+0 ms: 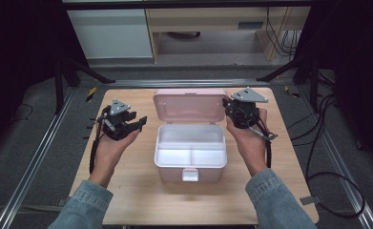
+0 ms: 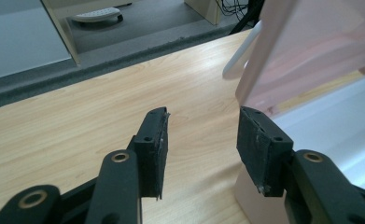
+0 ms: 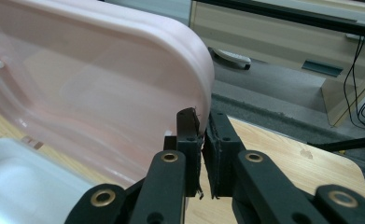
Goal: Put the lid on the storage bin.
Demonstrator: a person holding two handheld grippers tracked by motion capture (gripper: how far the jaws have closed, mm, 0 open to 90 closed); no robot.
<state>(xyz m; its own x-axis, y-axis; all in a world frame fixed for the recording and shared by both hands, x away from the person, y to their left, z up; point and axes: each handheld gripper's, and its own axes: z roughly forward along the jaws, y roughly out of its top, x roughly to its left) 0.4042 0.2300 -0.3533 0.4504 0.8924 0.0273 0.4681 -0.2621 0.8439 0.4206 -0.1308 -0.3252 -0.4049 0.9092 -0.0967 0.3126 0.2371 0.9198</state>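
From the high view, my surface (image 1: 141, 191) is a pale wood top with rounded corners, set between metal rails on a dark grey floor, with black stands at both far corners and light cabinets beyond. The pink box (image 1: 190, 152) sits at the middle of it, its lid (image 1: 190, 104) standing up at the back and a white divided tray showing inside. My left gripper (image 1: 137, 123) hangs just left of the box, apart from it; my right gripper (image 1: 228, 109) is up at the lid's right edge. Cables trail over the floor on the right. In the left gripper view, my left gripper (image 2: 202, 135) has its jaws partway apart with nothing between them, bare wood grain below; the box's corner and lid are cut off at the right edge. In the right gripper view, my right gripper (image 3: 202, 149) has its jaws drawn almost together beside the lid's (image 3: 101, 84) rounded rim. Whether a sliver of that rim is pinched between the pads I cannot make out, because the jaws cover the spot.
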